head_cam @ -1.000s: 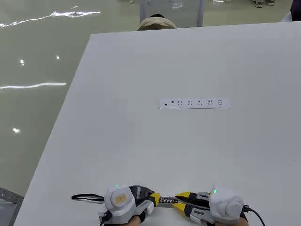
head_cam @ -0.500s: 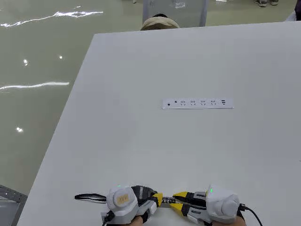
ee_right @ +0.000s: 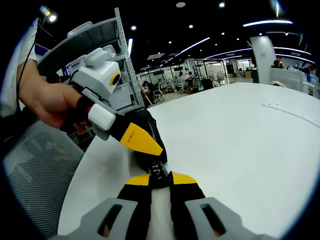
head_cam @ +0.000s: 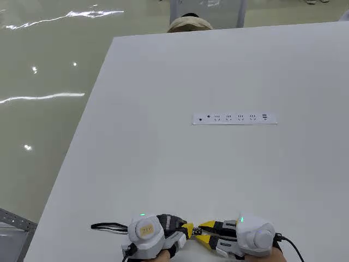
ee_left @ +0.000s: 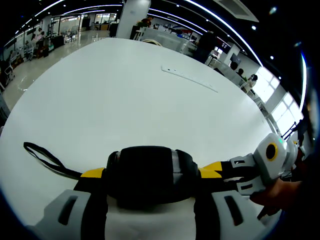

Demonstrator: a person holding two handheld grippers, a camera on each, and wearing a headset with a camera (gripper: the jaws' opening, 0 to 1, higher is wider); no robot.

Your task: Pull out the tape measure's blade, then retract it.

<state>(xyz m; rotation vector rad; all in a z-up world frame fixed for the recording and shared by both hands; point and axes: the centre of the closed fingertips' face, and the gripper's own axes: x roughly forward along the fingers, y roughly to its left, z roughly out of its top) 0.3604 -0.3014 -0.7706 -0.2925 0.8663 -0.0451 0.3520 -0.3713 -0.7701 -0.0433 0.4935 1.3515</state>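
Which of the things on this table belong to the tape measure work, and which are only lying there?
Belong to the job: tape measure, held in the left hand-held gripper; its blade, pinched by the right hand-held gripper; its strap.
Just lying about: power strip, farther along the table.

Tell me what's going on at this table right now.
A person works a claw in each hand at the near edge of the white table. The left claw is clamped on the black tape measure, and the right claw pinches its blade. Only a short stretch of blade shows between them. A power strip lies farther out.
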